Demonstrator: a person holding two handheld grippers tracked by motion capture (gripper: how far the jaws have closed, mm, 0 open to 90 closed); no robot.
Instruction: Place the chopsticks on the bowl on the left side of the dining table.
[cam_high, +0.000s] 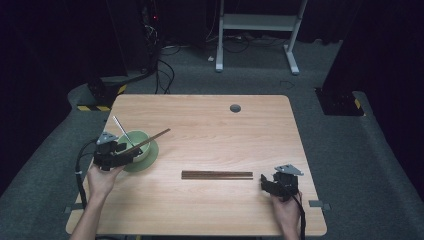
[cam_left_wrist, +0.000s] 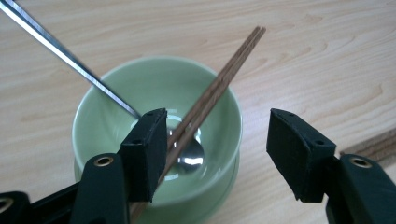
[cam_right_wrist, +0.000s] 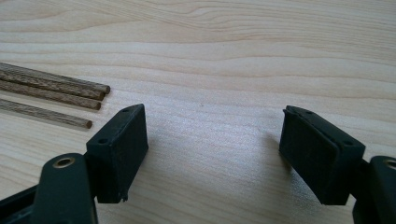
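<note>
The left gripper (cam_left_wrist: 212, 154) stood with its jaws apart, gripping nothing; a pair of slim brown wooden chopsticks (cam_left_wrist: 212, 91) ran just beside the inner face of the left-hand jaw in the left gripper view, and whether they brushed it could not be told. Those chopsticks leaned in the pale green ceramic bowl (cam_left_wrist: 107, 107), lower ends down in it and upper ends jutting out over the rim. A thin silver metal spoon (cam_left_wrist: 65, 56) rested in the same bowl, its handle slanting up the other way. In the high view the bowl sat on a matching green saucer (cam_high: 152, 156) near the left edge of the light wooden table (cam_high: 215, 125).

The right gripper (cam_right_wrist: 212, 154) was likewise spread wide and empty, low over bare wood. Just beside it lay the remaining dark wooden chopsticks (cam_right_wrist: 51, 95), flat on the table and untouched.

By the look of it, one pair had been delivered to the bowl and let go, while the sticks on the table were left to move.
</note>
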